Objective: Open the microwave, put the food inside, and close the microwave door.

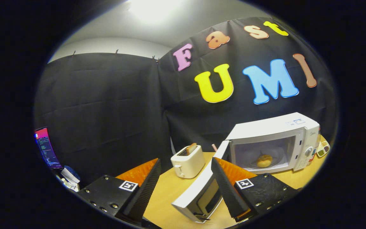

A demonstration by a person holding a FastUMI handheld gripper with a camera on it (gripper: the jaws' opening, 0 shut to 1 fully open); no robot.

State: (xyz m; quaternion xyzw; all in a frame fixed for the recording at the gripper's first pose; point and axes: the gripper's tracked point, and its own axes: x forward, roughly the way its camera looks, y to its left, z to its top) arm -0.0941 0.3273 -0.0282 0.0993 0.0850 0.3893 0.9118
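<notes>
Now the white box-shaped microwave [273,140] stands on the light wooden table [167,194] at about two o'clock from the fingers, with its white door with a dark window [199,194] swung wide open toward the gripper. A round golden piece of food [264,160] lies inside the cavity on the clear glass plate [267,159], near its middle. The free edge of the door reaches between the two fingers, just beside the right one, and I cannot tell if they touch. Bare table top lies between the left finger and the door, and on toward the cream-coloured toaster [187,161] at twelve o'clock, which holds a brown slice of bread [191,148] in its slot. The toaster is near the hinge side of the microwave but apart from it.

The hand-held gripper [183,186] has its fingers spread wide and grips nothing.

At nine o'clock a lit screen [45,148] is partly cut off, and the small white and blue things below it are hard to make out. Some small colourful items [322,149] behind the right side of the microwave are mostly hidden
</notes>
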